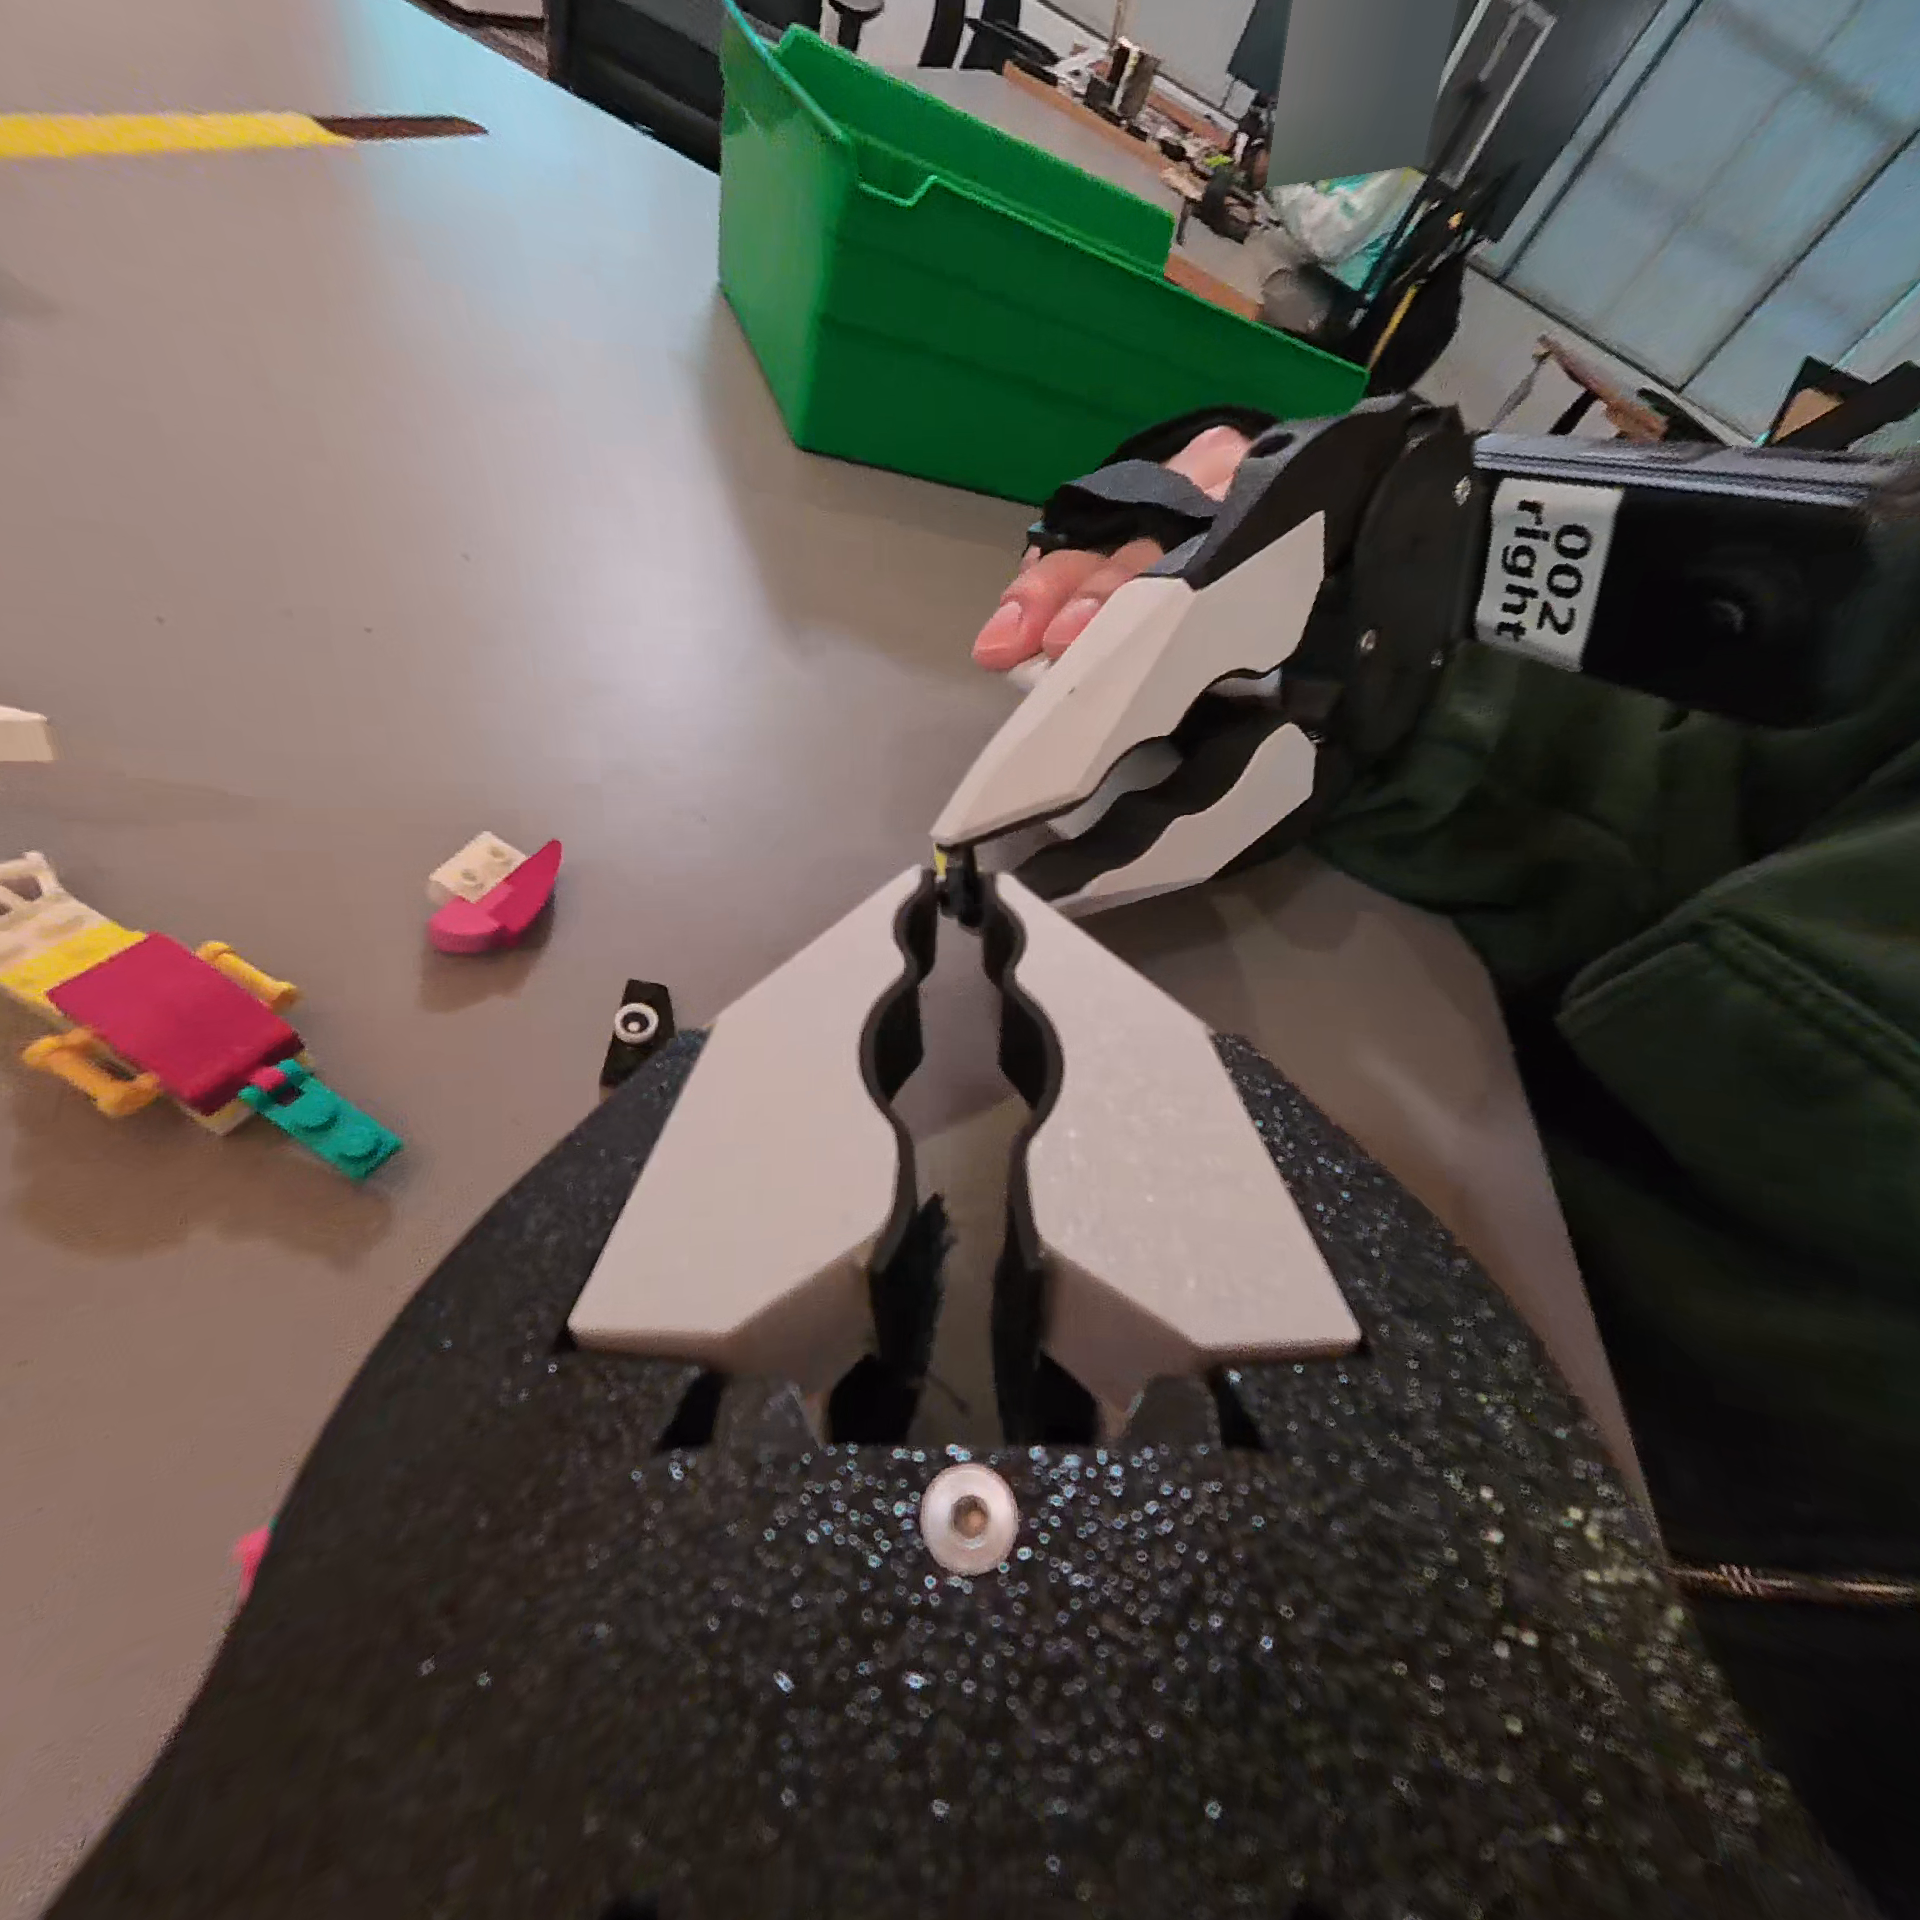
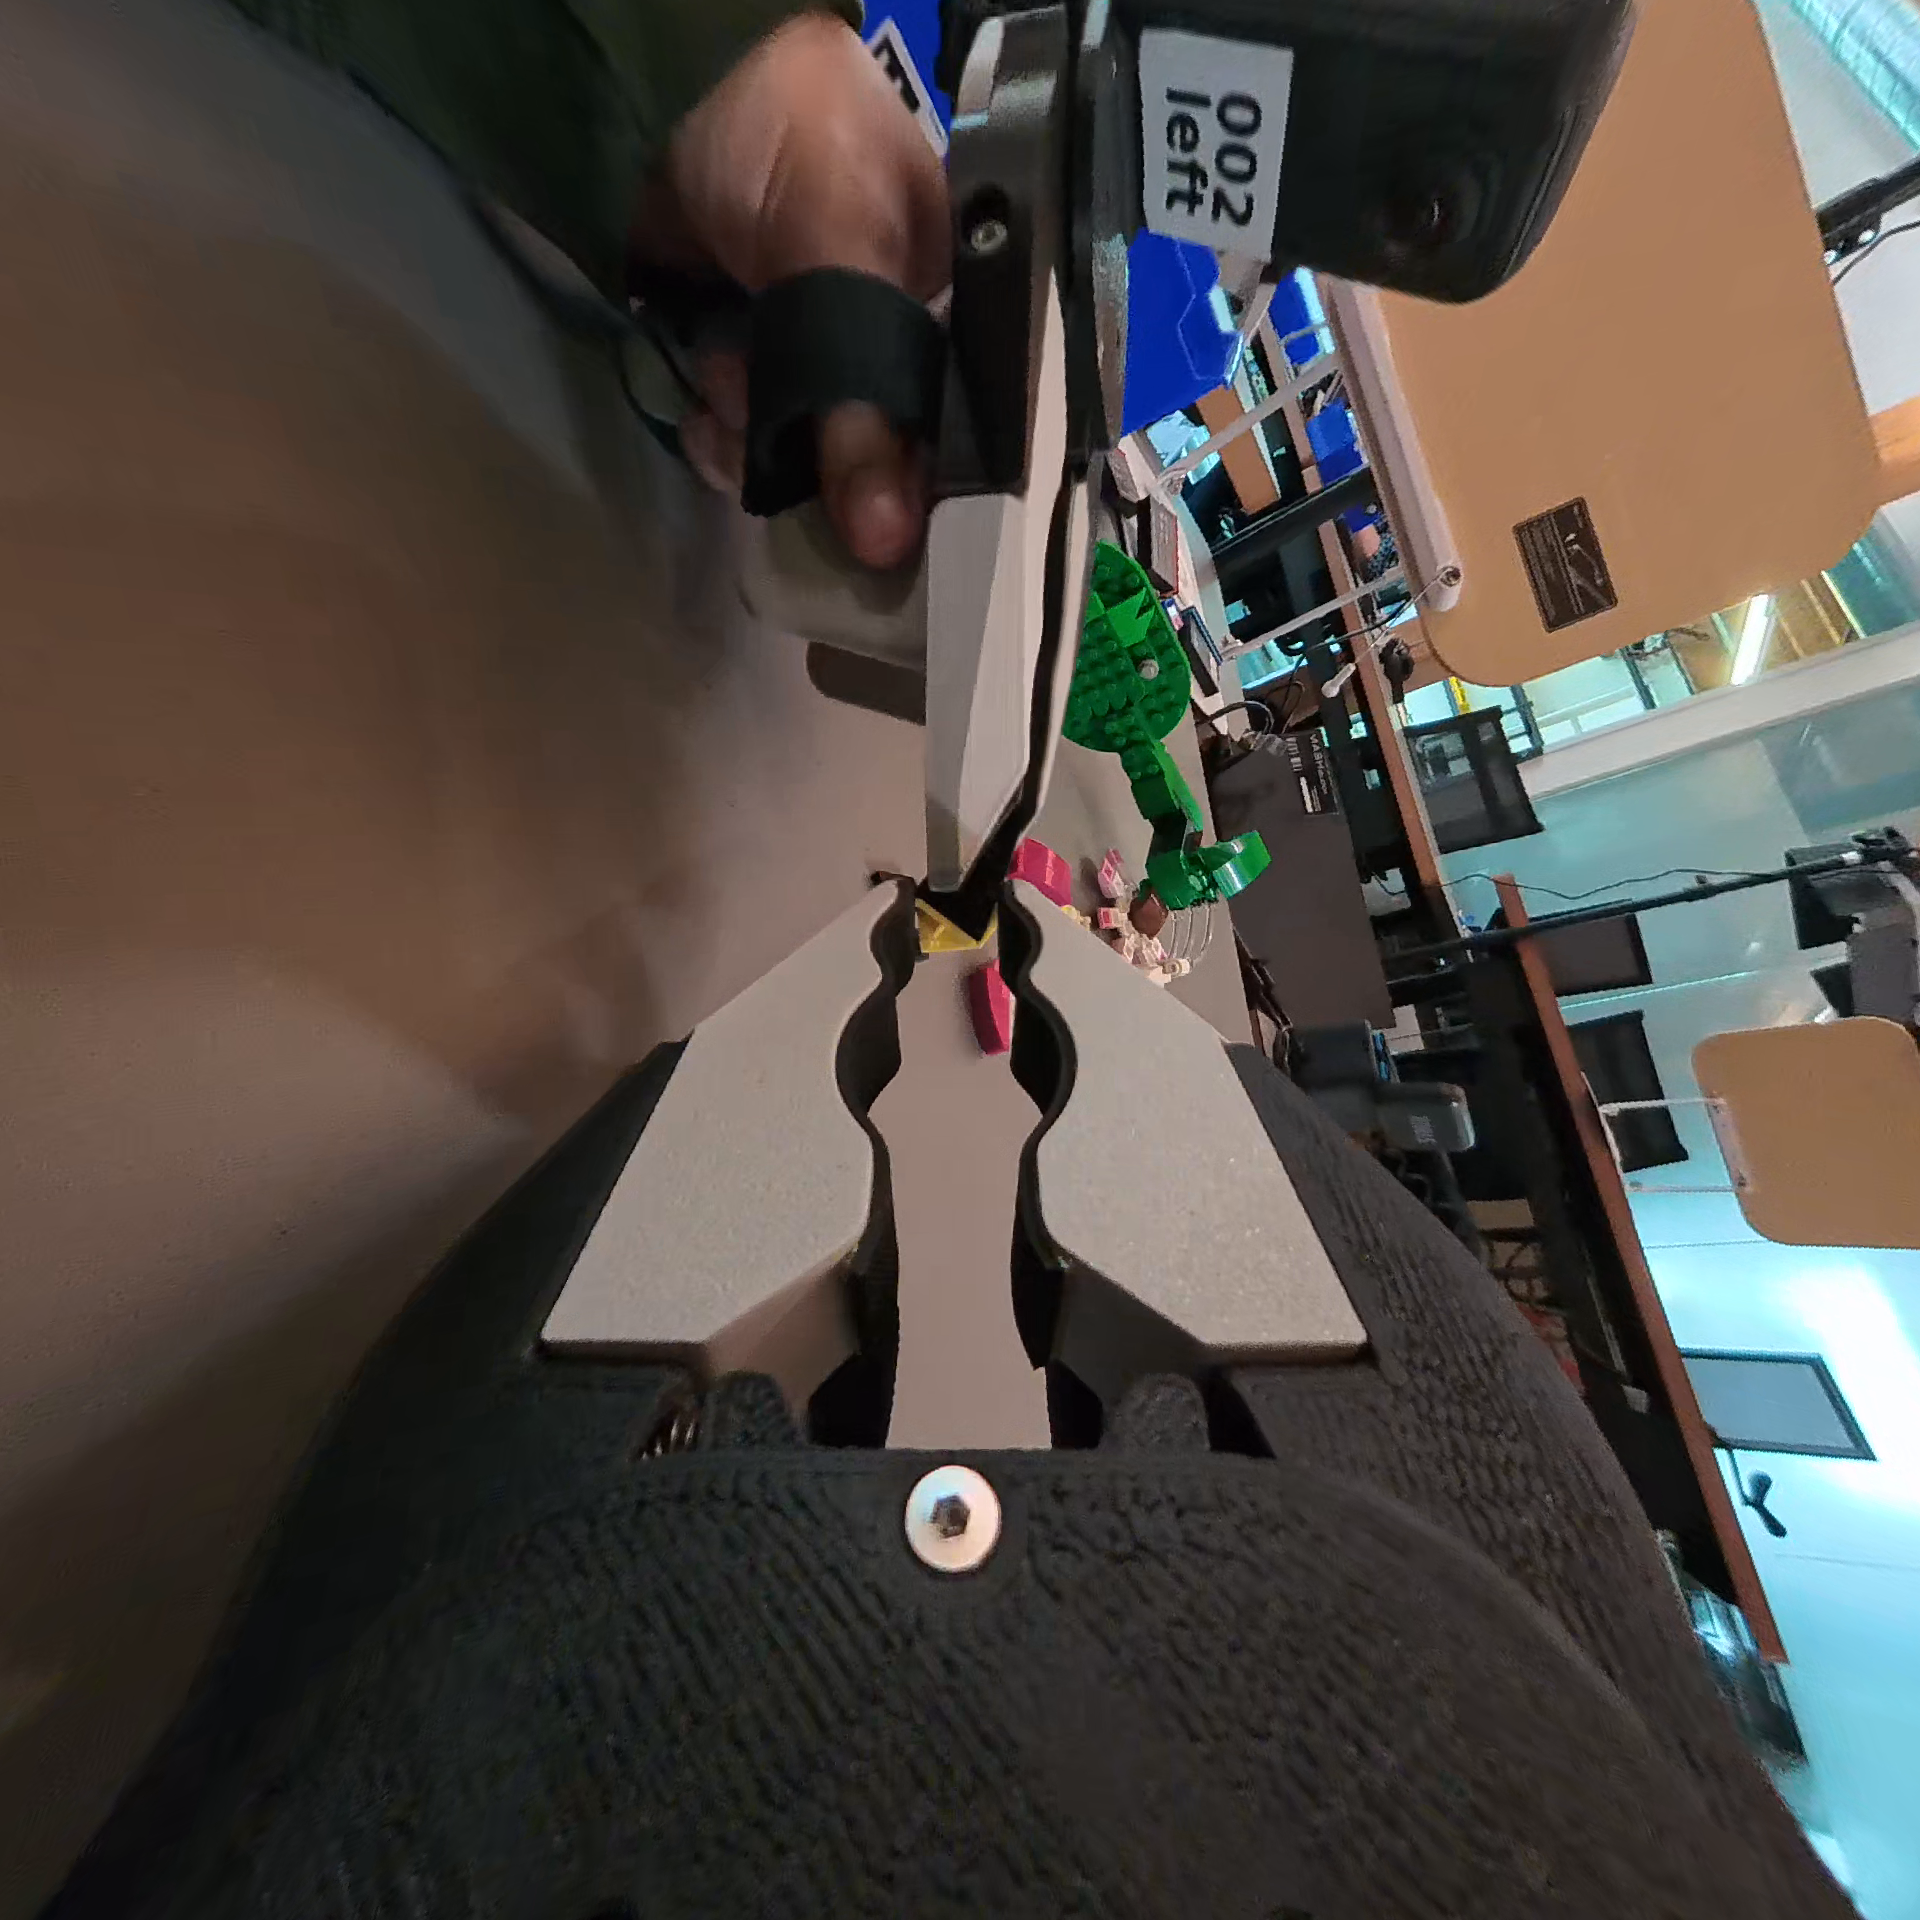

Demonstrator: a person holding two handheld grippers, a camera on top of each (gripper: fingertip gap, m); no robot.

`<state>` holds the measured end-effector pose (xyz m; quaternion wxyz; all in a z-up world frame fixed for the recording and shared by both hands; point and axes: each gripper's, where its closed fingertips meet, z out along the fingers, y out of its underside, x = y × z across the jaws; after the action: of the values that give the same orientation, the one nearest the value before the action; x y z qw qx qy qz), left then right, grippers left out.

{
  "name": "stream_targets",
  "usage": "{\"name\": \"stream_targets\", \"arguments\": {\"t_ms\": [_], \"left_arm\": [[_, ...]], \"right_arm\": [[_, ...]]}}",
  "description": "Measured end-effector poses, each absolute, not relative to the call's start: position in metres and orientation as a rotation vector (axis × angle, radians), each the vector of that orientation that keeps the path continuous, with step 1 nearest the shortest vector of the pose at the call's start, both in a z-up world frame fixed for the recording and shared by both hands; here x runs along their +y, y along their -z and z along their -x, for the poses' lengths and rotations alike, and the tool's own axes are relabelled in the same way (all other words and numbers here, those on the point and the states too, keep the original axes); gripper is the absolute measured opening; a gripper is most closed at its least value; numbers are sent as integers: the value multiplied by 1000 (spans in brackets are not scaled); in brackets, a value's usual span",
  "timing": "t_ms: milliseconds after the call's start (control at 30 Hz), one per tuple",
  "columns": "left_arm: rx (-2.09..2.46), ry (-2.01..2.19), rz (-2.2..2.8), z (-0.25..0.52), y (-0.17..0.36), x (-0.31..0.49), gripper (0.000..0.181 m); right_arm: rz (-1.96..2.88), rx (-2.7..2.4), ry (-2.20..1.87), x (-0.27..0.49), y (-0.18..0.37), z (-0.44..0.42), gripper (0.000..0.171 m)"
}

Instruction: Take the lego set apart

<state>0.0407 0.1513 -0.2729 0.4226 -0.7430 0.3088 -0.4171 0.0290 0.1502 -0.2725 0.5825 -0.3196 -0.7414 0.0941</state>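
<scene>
white label, right hand-held gripper

1. The left gripper pinches a small yellow-and-black lego piece.
2. The right gripper meets that piece from above.
3. A pink-roofed lego assembly lies left of that piece, on the table.

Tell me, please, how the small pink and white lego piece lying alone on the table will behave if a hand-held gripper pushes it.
The small pink and white lego piece looks like rigid plastic, so it should probably slide rather than bend. It seems light, and the smooth grey table may let it skid. Its pink part is curved, so it might turn or tip when pushed.
</scene>
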Motion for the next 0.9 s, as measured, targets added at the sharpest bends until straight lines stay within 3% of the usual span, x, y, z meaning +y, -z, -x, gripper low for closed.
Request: {"name": "stream_targets", "arguments": {"t_ms": [67, 300, 467, 567, 900], "left_arm": [[777, 1030, 1840, -40, 271, 151, 5], [732, 1197, 1658, -42, 243, 145, 4], [682, 1311, 1560, -40, 226, 141, 4], [696, 1338, 1545, -41, 224, 138, 4], [706, 1400, 1516, -43, 219, 132, 4]], "right_arm": [[799, -1702, -296, 150, 270, -28, 14], [1228, -1381, -1299, 141, 232, -36, 11], [1258, -1374, -1366, 140, 234, -36, 14], [1238, -1364, -1435, 135, 230, -36, 2], [1232, -1314, -1619, 129, 222, -39, 3]]}}
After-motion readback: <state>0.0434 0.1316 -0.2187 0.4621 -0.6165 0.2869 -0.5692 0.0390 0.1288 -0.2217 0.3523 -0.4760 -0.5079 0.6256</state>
